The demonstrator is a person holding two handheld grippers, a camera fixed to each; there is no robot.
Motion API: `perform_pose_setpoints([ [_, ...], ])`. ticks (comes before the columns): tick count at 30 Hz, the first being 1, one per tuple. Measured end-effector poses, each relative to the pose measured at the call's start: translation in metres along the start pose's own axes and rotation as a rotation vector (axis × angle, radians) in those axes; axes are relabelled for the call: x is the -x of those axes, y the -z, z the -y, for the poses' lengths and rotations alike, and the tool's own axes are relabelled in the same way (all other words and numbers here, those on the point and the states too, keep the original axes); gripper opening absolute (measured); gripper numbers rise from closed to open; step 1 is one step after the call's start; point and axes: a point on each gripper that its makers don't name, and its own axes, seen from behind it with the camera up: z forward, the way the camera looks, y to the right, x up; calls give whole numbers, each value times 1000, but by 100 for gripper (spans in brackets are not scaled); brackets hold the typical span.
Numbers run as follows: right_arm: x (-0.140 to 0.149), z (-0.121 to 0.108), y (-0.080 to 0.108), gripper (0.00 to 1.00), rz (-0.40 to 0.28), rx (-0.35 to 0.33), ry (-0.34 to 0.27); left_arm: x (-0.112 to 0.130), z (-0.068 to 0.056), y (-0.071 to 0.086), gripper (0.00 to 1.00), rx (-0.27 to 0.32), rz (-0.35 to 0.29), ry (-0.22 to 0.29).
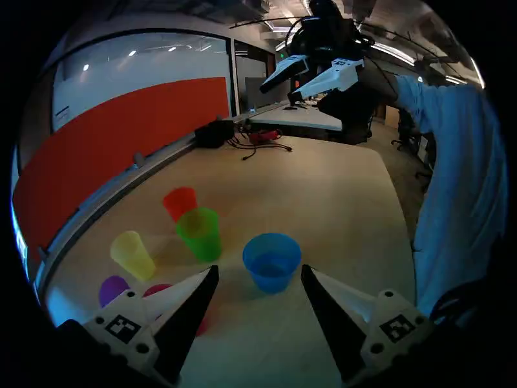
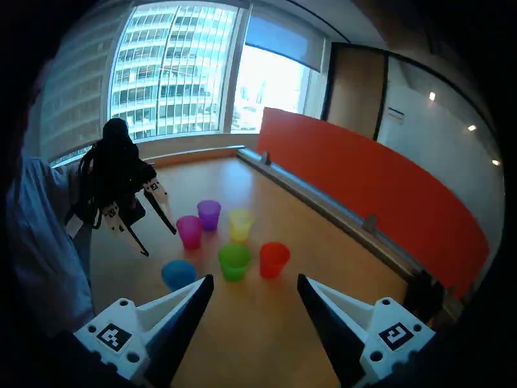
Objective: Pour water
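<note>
Over the wooden table point(image 1: 336, 187), in the left gripper view, my left gripper point(image 1: 258, 269) gapes wide and empty, the blue cup point(image 1: 272, 262) standing just beyond its tips. In the right gripper view, my right gripper point(image 2: 255, 282) spreads wide too, holding nothing, the green cup point(image 2: 234, 260) beyond its tips.

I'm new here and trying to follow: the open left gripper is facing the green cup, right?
Not quite. The left gripper is open, but the cup straight ahead of its fingers is the blue cup; the green cup stands off to one side. The left gripper view shows this.
</note>
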Motion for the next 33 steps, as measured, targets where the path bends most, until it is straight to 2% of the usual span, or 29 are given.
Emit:
perform_pose_setpoints([
  [8, 2, -2, -5, 100, 4, 3, -3, 12, -7, -19, 94, 25, 25, 22],
  [17, 6, -8, -6, 100, 5, 7, -9, 24, -11, -40, 94, 34, 55, 22],
  [26, 9, -13, -8, 100, 11, 14, -9, 34, -12, -61, 95, 40, 70, 32],
  [33, 10, -16, -11, 100, 15, 16, -10, 33, -15, -74, 95, 54, 57, 53],
])
